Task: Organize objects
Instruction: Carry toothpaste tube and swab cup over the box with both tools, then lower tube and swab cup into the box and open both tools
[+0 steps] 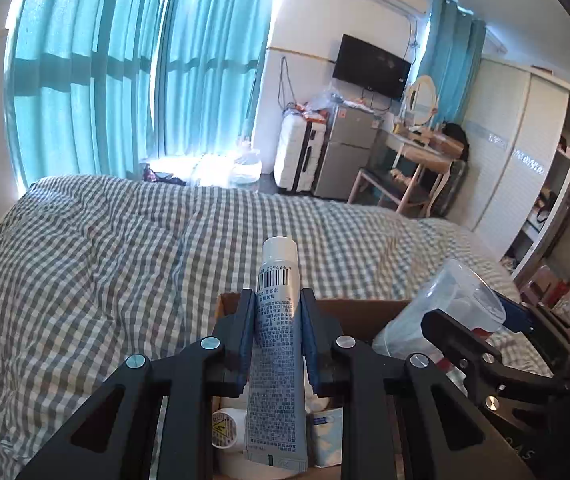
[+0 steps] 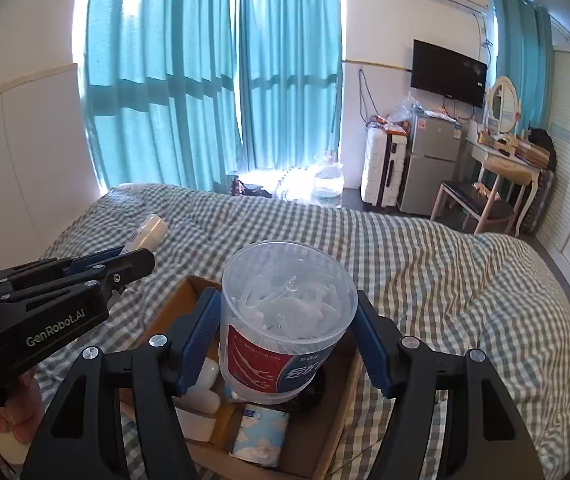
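Observation:
My left gripper (image 1: 277,308) is shut on a grey tube (image 1: 275,360) with a white cap and a barcode, held upright over an open cardboard box (image 1: 349,312) on the bed. My right gripper (image 2: 289,312) is shut on a clear plastic jar (image 2: 285,320) with a red and blue label, held above the same box (image 2: 337,432). The jar (image 1: 441,308) and right gripper also show at the right of the left wrist view. The left gripper (image 2: 125,264) with the tube (image 2: 149,232) shows at the left of the right wrist view.
The box holds a tissue pack (image 2: 261,436), white items (image 2: 201,400) and a round white tin (image 1: 225,428). It sits on a grey checked duvet (image 1: 105,260). Beyond the bed are teal curtains, a white suitcase (image 1: 299,156), a small fridge (image 1: 347,152) and a dressing table (image 1: 417,160).

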